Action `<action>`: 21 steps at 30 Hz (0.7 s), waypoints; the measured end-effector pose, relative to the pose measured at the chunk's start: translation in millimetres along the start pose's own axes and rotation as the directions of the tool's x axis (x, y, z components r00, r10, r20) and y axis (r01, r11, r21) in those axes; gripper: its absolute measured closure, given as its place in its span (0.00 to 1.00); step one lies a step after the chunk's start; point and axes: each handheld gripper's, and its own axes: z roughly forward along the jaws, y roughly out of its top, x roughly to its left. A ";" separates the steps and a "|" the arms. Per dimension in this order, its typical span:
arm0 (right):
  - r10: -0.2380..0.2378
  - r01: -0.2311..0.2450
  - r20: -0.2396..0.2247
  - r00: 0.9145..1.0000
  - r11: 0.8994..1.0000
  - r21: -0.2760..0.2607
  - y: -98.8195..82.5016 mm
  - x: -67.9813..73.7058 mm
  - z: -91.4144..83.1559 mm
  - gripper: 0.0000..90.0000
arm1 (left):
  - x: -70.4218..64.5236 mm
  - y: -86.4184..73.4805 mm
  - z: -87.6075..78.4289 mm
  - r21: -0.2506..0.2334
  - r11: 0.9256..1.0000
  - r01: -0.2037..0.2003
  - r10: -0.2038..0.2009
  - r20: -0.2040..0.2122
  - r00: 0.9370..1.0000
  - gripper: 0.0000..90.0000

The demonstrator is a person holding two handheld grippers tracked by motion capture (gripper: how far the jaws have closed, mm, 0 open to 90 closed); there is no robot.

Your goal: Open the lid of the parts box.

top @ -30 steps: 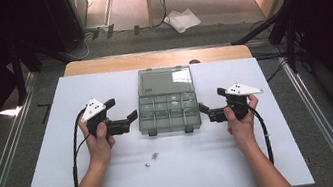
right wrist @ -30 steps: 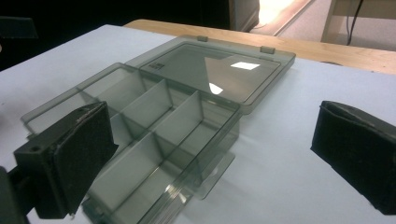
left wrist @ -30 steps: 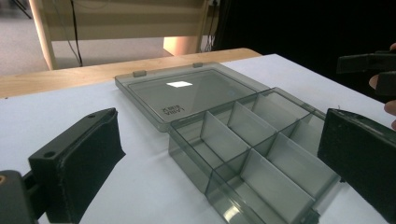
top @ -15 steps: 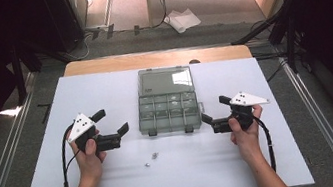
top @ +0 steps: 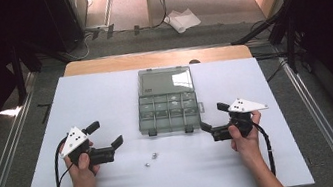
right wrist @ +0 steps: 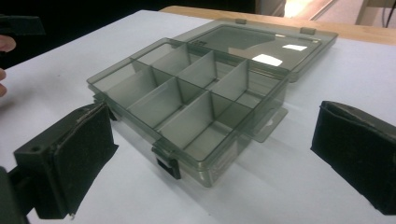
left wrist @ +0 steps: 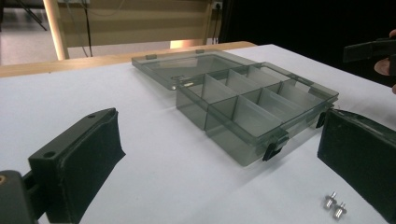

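Table is covered in white, with the clear organizer box sitting mid-table, lid flipped open flat behind it. Left gripper hangs off its left front corner, jaws wide apart, holding nothing. Right gripper is the same, just beside the right front corner. Two tiny screws lie in front of the box.

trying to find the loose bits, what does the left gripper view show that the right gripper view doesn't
Left gripper view alone: two small metal studs lying on the white table, near the box's front corner and by the left gripper's right jaw. Right gripper view alone: the flat hang tab sticking out of the box's side, with the right gripper wide open. Both: the open compartment box, its compartments looking empty, its lid laid flat behind.
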 end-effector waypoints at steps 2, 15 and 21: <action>-0.009 0.009 -0.004 1.000 1.000 0.006 0.2 2.2 0.5 0.00 | 1.1 -1.6 -4.1 -0.005 1.000 0.003 -0.003 0.004 1.000 0.00; -0.037 0.039 -0.047 0.998 0.998 0.044 2.7 17.2 1.4 0.00 | 7.5 -10.5 -32.4 -0.010 1.000 -0.022 0.022 -0.030 0.999 0.00; -0.054 0.058 -0.063 0.997 0.997 0.057 4.8 22.4 3.2 0.00 | 9.1 -14.0 -41.2 -0.007 1.000 -0.025 0.025 -0.029 0.999 0.00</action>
